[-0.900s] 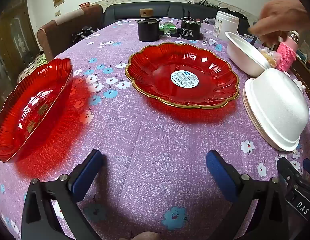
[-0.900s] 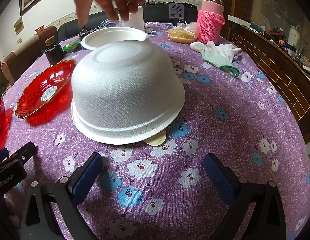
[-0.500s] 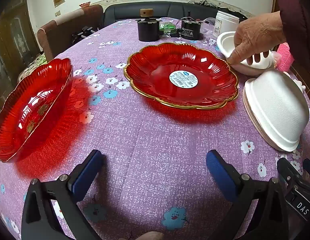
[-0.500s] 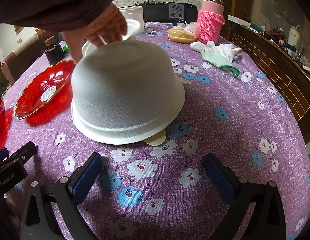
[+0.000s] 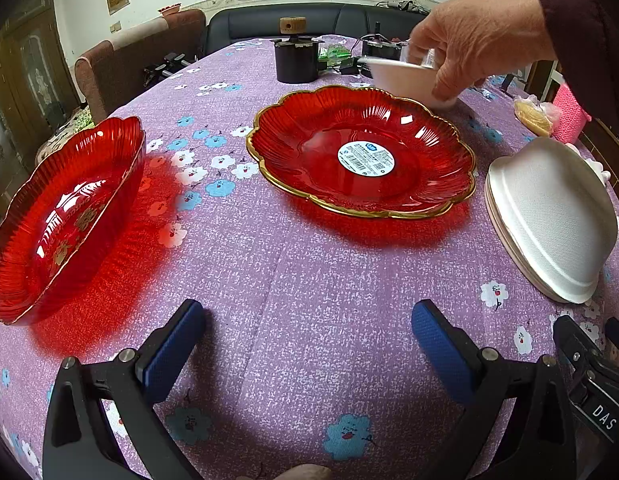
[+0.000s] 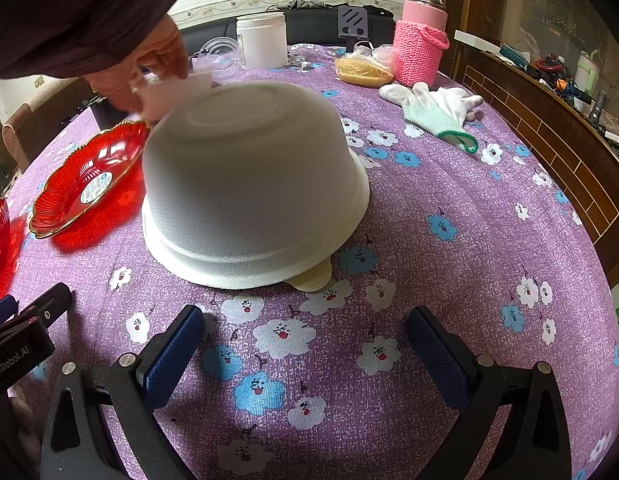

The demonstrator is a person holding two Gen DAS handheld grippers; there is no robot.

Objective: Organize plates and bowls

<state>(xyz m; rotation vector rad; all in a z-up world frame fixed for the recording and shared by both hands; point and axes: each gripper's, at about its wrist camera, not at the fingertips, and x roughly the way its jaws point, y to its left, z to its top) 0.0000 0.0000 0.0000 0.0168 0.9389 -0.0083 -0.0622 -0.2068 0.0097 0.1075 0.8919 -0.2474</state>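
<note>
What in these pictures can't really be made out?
- Small white bowl: blurred in both views, partly covered by the hand.
- Cream piece under the upturned white bowls: mostly hidden, right view.
- Deep red dish: cut off by the left view's edge.
- Plate label: print too small.

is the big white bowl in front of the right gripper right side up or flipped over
Flipped over. The big white bowl lies rim down on the tablecloth, its flat base facing up; a cream lid tab pokes out from beneath its rim.
</note>
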